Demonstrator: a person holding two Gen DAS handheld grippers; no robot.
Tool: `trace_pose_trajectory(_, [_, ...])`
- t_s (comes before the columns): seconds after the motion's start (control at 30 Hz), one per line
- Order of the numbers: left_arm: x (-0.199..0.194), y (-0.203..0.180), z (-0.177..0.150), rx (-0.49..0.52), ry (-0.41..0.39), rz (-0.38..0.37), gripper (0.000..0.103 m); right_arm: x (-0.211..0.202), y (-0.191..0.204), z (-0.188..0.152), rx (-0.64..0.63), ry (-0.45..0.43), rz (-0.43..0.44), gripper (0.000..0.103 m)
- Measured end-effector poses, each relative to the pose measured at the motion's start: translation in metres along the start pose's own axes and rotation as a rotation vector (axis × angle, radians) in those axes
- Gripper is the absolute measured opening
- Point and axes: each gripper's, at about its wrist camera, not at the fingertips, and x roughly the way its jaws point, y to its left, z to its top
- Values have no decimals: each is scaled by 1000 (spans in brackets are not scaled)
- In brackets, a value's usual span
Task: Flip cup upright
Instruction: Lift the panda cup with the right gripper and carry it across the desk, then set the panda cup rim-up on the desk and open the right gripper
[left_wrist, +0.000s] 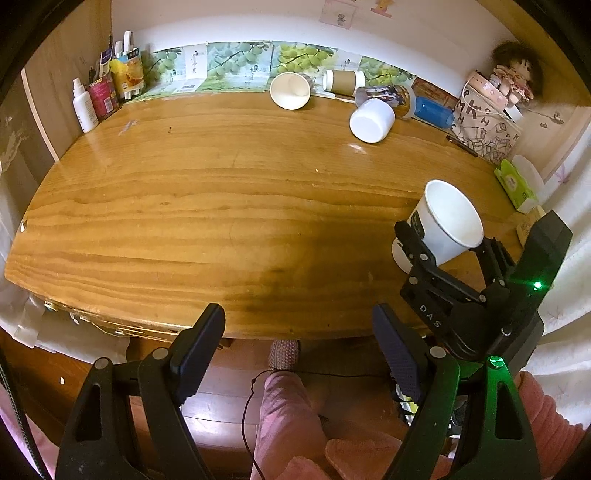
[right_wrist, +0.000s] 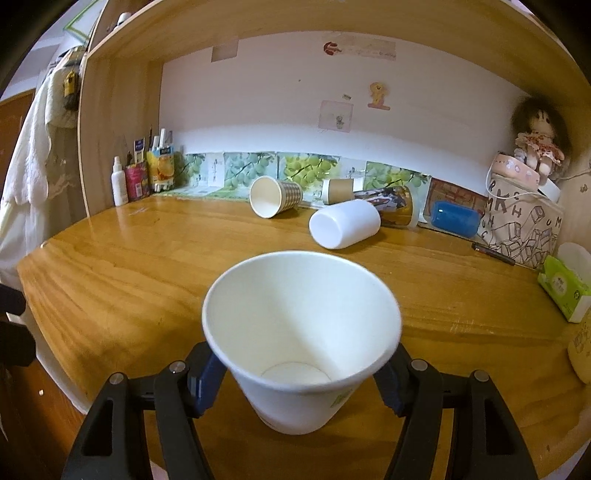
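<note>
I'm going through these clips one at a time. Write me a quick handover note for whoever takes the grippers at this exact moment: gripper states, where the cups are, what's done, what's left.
Right gripper: shut on the white paper cup, mouth tilted up and away from the camera, near the front right of the wooden table.
Left gripper: open, holding nothing, at the table's front edge.
Done: the cup is gripped and mostly turned mouth-up.
Left: whether its base touches the table is not clear; level it, set it down, release.
Also on their sides at the back: checked paper cup, white plastic cup, brown sleeved cup, printed cup.
</note>
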Motion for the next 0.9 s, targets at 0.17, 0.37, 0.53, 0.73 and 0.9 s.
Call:
trace_pose_trajectory(0.17, [-3,-1,-6,2,2,9,85,-1,-2,-6,16,27,-17,74])
trace_pose_trajectory(0.37, [-6,2,-15,-34,6,44,85,-9,-7,-16,41,69,-14,79])
trace_pose_trajectory(0.53, [-21,1,-26,-71,-1,81,85,-27,-18,-21,79,137,-20,82])
trace_pose_trajectory(0.73, [-50,-9,-51,-100,2,84,85,-70,-38,-22,109,287,-80,82])
trace_pose_trajectory(0.9, [-63,-30,-60,-39,81,114,85,-111,-52,-18,166,407,-113,82])
